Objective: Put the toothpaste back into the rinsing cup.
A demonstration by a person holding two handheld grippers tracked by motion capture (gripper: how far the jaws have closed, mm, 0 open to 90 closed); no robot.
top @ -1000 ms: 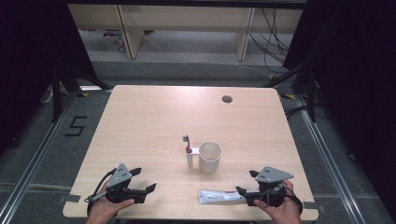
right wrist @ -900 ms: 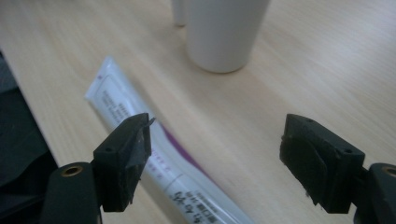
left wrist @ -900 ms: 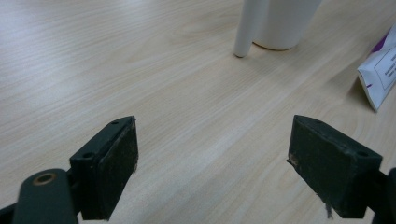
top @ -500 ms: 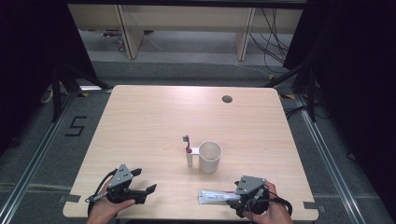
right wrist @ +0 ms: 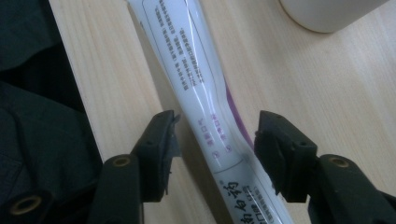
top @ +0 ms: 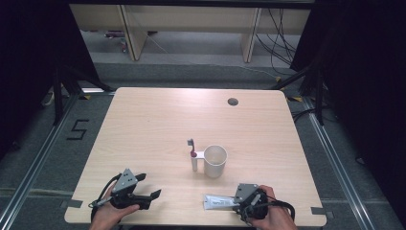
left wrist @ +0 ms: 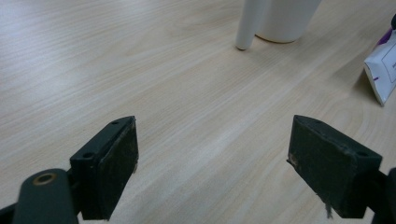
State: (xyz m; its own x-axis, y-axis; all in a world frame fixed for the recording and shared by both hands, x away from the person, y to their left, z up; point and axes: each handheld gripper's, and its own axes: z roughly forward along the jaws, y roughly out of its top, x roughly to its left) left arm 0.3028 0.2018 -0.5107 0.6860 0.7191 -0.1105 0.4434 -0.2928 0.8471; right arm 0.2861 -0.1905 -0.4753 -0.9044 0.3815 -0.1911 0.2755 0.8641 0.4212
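Note:
A white toothpaste tube [top: 218,202] lies flat near the table's front edge. My right gripper [top: 238,204] sits over its right end. In the right gripper view the tube [right wrist: 196,84] runs between the jaws of that gripper [right wrist: 217,133]. The jaws have just been closing, and a narrow gap still shows at each pad. A white cup [top: 215,160] stands mid-table with a toothbrush [top: 192,148] upright in the holder on its left side. My left gripper [top: 149,186] rests at the front left, open and with nothing between its jaws [left wrist: 212,154]. Beyond it are the cup [left wrist: 285,18] and the tube's crimped end [left wrist: 383,70].
The wooden table [top: 158,120] has a round cable hole [top: 233,101] near its far edge. Dark floor and metal rails surround it, with a shelf frame behind. In the right gripper view the table's front edge [right wrist: 74,84] runs close beside the tube.
My right gripper has slid left along the front edge onto the tube's right end, and its jaws have narrowed around the tube. The left gripper has stayed put.

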